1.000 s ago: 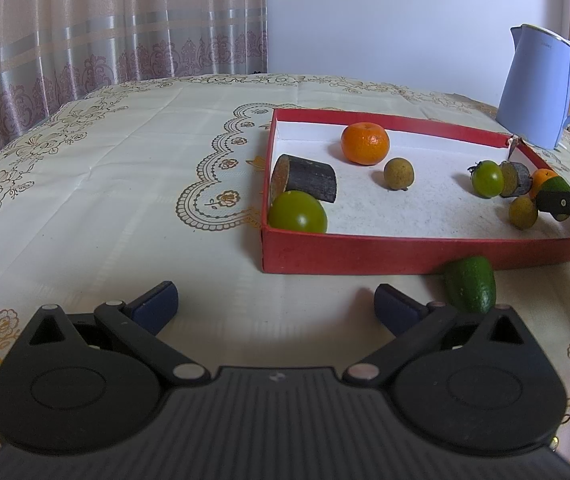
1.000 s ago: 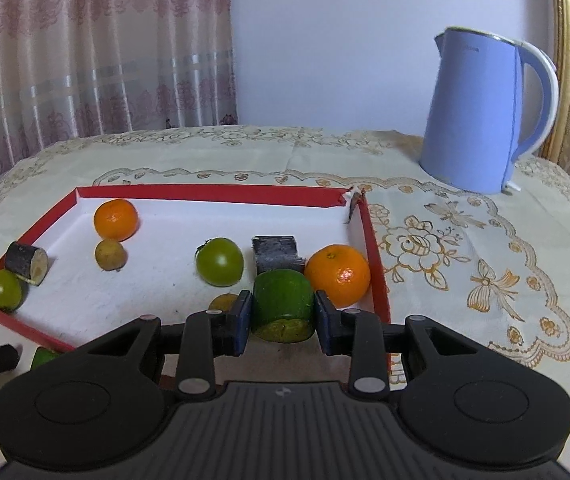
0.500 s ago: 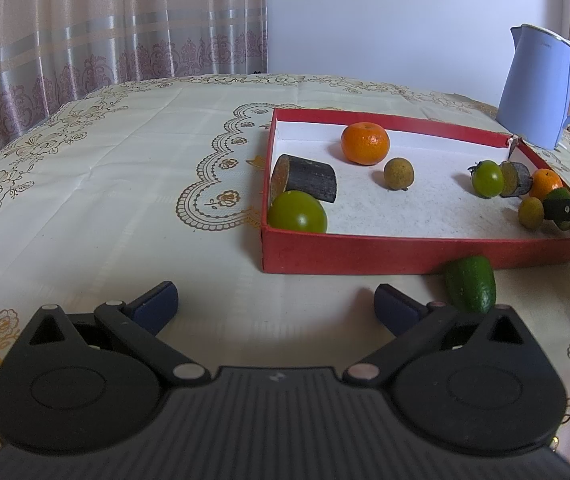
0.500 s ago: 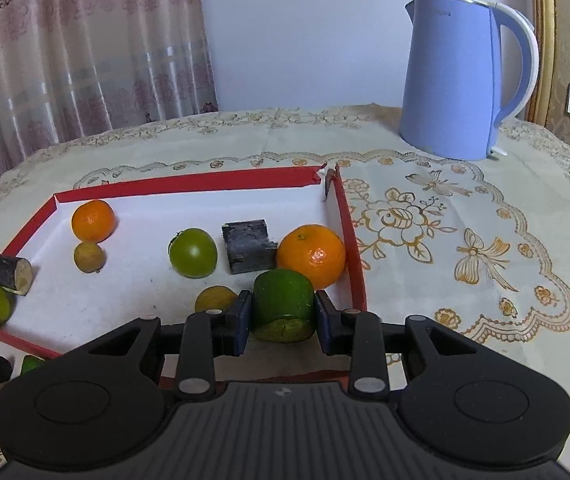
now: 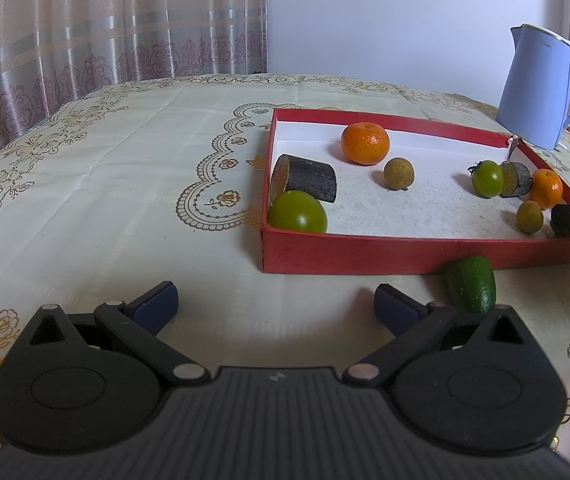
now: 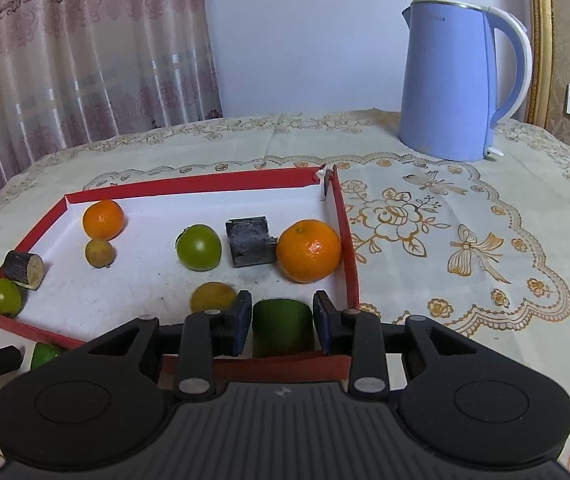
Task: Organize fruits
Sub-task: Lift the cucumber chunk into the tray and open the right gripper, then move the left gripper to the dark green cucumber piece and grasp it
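A red tray [image 5: 405, 249] with a white floor holds oranges, green tomatoes, small brown fruits and dark cane pieces. My right gripper [image 6: 282, 322] sits low in the tray's near right corner around a green fruit [image 6: 282, 330]; small gaps show between the pads and the fruit. An orange [image 6: 309, 250] lies just beyond it. My left gripper [image 5: 275, 304] is open and empty above the cloth in front of the tray. A green fruit [image 5: 471, 283] lies on the cloth outside the tray, by the left gripper's right finger.
A blue kettle [image 6: 457, 80] stands on the cloth beyond the tray's right end. The table has a cream embroidered cloth [image 5: 105, 184]. Curtains hang behind. The tray's front wall [image 6: 269, 366] lies under my right gripper.
My right gripper has lowered the green fruit into the tray's near right corner and its fingers have parted a little. The left gripper has not moved.
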A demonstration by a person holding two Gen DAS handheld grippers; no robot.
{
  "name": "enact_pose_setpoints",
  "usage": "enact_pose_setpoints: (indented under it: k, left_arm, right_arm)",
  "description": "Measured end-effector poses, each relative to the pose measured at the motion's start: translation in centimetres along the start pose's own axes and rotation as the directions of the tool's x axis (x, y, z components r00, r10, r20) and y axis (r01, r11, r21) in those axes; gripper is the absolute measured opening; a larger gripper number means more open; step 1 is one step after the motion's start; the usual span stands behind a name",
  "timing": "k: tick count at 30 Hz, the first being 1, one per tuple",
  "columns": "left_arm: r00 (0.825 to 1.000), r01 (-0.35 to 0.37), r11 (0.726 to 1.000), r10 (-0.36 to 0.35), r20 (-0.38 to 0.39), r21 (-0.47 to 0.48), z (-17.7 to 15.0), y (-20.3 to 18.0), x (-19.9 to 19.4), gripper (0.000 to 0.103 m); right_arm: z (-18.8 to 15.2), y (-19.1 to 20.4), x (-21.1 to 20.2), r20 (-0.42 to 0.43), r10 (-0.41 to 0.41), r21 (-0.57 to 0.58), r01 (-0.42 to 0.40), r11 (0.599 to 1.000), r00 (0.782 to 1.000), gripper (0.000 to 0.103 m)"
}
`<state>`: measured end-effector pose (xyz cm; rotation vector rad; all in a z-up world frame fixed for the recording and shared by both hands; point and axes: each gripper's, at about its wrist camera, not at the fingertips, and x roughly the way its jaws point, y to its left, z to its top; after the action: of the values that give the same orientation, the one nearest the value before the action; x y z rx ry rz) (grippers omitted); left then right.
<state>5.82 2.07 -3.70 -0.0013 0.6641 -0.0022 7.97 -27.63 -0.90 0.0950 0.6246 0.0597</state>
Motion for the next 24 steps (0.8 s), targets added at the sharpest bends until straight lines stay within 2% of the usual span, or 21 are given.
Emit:
enact_pose_setpoints:
  k: [7, 10, 16, 18, 20, 24]
  left_arm:
    - [1.000, 0.000, 1.000, 0.000, 0.000, 0.000, 0.0, 0.0, 0.0, 0.103]
    - [1.000, 0.000, 1.000, 0.000, 0.000, 0.000, 0.0, 0.0, 0.0, 0.103]
    - [1.000, 0.000, 1.000, 0.000, 0.000, 0.000, 0.0, 0.0, 0.0, 0.103]
    - [1.000, 0.000, 1.000, 0.000, 0.000, 0.000, 0.0, 0.0, 0.0, 0.103]
    - [1.000, 0.000, 1.000, 0.000, 0.000, 0.000, 0.0, 0.0, 0.0, 0.103]
    - [1.000, 0.000, 1.000, 0.000, 0.000, 0.000, 0.0, 0.0, 0.0, 0.103]
  right_arm:
    - [-0.6, -0.7, -1.0, 0.036, 0.022, 0.029, -0.023, 0.999, 0.999, 0.033]
    - [-0.9, -0.7, -1.8, 0.059, 0.025, 0.028, -0.027, 0.999, 0.998, 0.044]
    - [-2.1, -0.6, -4.9, 0.098, 0.041, 0.005, -0.042, 0.999, 0.994, 0.048]
    - [-2.7, -0.6, -5.9, 0.102, 0.053, -0.006, -0.053, 0.999, 0.993, 0.048]
    - [-3.6, -0.4, -6.7, 0.100, 0.066, -0.023, -0.064, 0.998, 0.993, 0.053]
    - [-4.9, 0.2, -6.6, 0.062, 0.072, -0.057, -0.069, 0.996, 0.995, 0.054]
